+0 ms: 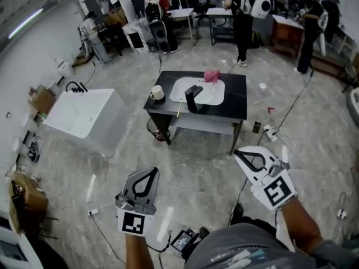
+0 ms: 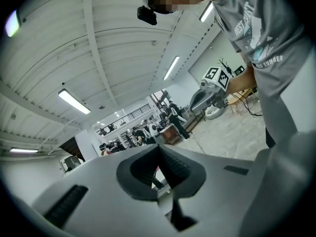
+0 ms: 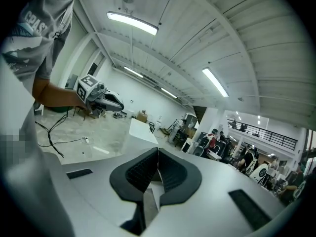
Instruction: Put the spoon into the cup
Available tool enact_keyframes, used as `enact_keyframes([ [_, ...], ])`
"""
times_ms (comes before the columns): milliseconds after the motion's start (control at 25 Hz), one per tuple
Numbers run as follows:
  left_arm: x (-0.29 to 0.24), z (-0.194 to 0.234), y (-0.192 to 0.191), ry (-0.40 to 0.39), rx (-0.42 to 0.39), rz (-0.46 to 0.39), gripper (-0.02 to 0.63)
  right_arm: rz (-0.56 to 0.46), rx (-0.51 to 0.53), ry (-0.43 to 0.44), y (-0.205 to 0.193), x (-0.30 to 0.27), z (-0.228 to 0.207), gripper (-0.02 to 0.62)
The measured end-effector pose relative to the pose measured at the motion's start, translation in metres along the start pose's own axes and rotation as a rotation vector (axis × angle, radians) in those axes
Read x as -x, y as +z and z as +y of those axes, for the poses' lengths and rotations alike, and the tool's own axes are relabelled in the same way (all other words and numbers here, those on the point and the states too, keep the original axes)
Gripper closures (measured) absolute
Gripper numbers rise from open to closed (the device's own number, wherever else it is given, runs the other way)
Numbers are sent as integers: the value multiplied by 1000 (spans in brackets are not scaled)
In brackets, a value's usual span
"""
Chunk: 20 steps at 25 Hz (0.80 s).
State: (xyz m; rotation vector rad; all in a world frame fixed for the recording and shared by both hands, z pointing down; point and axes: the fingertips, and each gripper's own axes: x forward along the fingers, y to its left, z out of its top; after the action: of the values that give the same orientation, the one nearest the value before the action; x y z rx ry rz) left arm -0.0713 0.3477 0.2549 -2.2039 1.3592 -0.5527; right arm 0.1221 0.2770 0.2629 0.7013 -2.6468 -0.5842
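Observation:
A white cup (image 1: 157,92) stands at the left end of a black table (image 1: 235,102) several steps ahead in the head view. Close by, at the table's front edge, lies a thin pale utensil (image 1: 178,109), too small to tell for sure as the spoon. My left gripper (image 1: 151,171) and right gripper (image 1: 240,152) hover over the floor well short of the table, both shut and holding nothing. In the left gripper view the jaws (image 2: 158,149) meet; in the right gripper view they (image 3: 157,152) also meet.
The table carries a white basin (image 1: 210,94), a black faucet (image 1: 192,98) and a pink cloth (image 1: 212,75). A white tub (image 1: 84,114) stands to the left. Cables and a device (image 1: 183,240) lie on the floor near my feet. People work at the back.

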Motion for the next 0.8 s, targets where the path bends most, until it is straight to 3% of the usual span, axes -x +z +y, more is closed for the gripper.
enact_keyframes([
  [360, -67, -3, 19, 46, -13, 66, 607, -55, -6, 61, -31, -12, -71, 565],
  [800, -133, -21, 47, 72, -30, 103, 607, -92, -6, 104, -68, 0, -128, 565],
])
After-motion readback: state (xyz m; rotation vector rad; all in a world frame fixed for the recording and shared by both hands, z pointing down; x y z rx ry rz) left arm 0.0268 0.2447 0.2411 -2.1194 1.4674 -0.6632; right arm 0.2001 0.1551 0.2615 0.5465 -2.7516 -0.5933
